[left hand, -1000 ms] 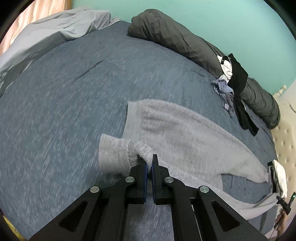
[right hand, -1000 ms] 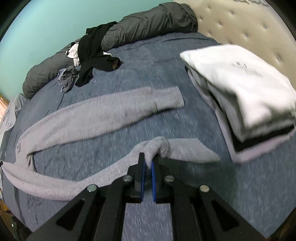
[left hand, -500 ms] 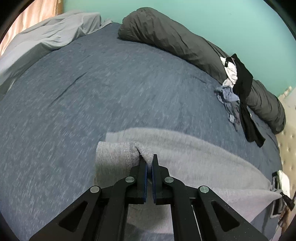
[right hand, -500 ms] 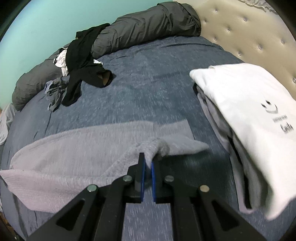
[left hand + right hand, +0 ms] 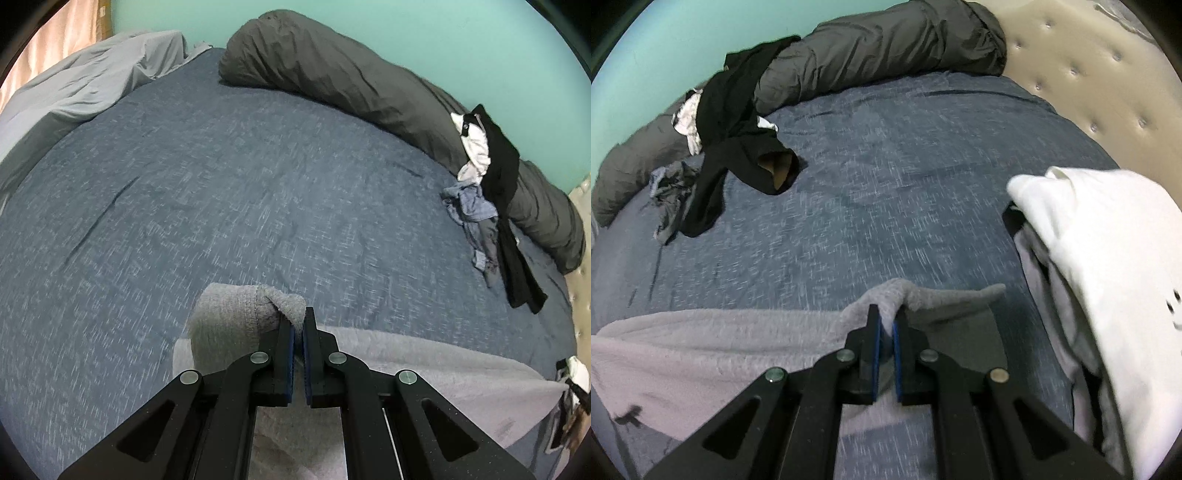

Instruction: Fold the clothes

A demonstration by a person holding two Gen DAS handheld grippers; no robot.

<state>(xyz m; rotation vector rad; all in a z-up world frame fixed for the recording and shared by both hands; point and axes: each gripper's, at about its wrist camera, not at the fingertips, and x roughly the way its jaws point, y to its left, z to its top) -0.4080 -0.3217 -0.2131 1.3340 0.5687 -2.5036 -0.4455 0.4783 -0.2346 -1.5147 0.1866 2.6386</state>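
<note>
Sweater (image 5: 424, 373) cloth is pinched in both my grippers: my left gripper (image 5: 298, 325) has its jaws pressed together on a ribbed cuff (image 5: 236, 317) that bunches up over the fingertips, and my right gripper (image 5: 886, 325) is clamped on a fold of the same grey knit, with a loose flap (image 5: 956, 299) sticking out past it to the right. Behind and between the two grips the rest of the garment lies in a wide band across the near edge of the bed (image 5: 221, 184), partly under my tools.

Just right of my right gripper sits a stack (image 5: 1108, 258) of folded clothes, white on top. Far off, a heap (image 5: 727, 122) of dark and pale clothes lies against a rolled duvet (image 5: 351, 81).

My worries, as guesses: each grip holds only a small bite of thick knit, so a quick pull could let one end slip and the layers would land skewed. If my hands travel unevenly, the band could twist or wrinkle. Swinging right too far, the flap or my tool could catch the stack and topple it
</note>
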